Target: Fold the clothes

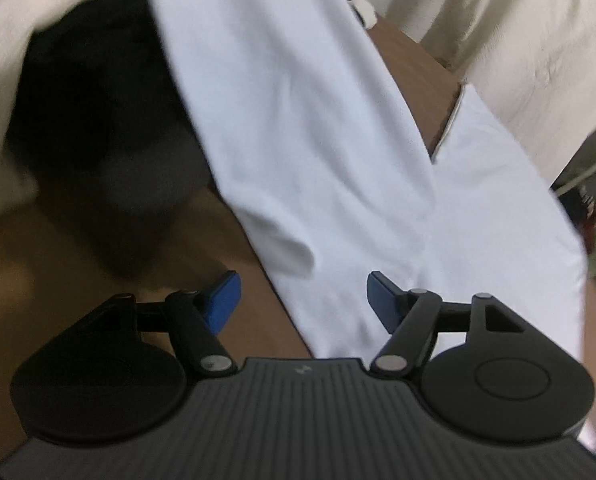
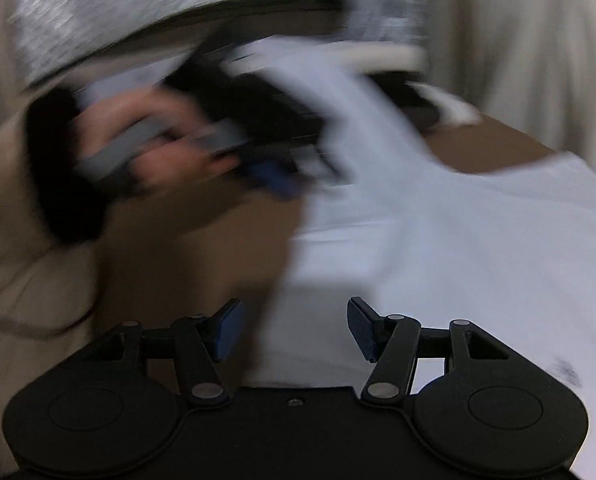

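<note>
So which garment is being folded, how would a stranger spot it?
Look at the brown table. Spread across it lies a pale white shirt, right ahead of both open grippers. The cream cloth beside it is yellower; the black one is dark.

It looked like a home: a brown wooden surface was strewn with laundry, a white garment and cream cloth among it.

Bare brown tabletop under dim light
</note>
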Demonstrator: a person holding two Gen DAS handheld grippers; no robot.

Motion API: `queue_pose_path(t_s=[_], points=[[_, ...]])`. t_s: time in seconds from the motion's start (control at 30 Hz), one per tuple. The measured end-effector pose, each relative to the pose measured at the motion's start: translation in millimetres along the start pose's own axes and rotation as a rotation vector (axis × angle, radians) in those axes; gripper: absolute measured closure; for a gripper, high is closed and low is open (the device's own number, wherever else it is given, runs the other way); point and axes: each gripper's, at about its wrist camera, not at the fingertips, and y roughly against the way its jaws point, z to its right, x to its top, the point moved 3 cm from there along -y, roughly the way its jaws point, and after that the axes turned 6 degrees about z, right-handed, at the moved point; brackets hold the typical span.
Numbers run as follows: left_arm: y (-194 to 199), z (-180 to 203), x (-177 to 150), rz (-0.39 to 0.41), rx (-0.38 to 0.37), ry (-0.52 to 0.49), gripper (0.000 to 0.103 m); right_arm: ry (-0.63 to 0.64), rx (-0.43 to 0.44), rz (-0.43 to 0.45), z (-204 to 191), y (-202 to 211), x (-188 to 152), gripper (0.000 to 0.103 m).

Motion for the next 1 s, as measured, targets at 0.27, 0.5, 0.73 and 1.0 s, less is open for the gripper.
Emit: queue_pose_path(t_s=[0.27, 0.5, 0.73, 1.0], points=[[-41.3, 4.9, 0.8, 0.030, -0.042, 0.073, 0.003, 0.240, -0.030, -0.068, -43.3, -46.8, -2.3, 0.041], [-1.4, -1.1, -10.2, 0.043, 0.126, -0.019, 0.100, 0.061, -0.064, -0.051, -37.1, -49.2, 10.4, 0.095], [-9.3, -15.0, -16.3, -0.013, 0.164, 0.001, 0.099, 0.091, -0.008, -0.056, -59.9, -40.2, 0.1, 0.101], [36.3, 0.8, -14.3, 0.015, 0.064, -0.039, 0.066, 0.101, -0.013, -0.002, -54.6, -15.5, 7.1, 0.079]])
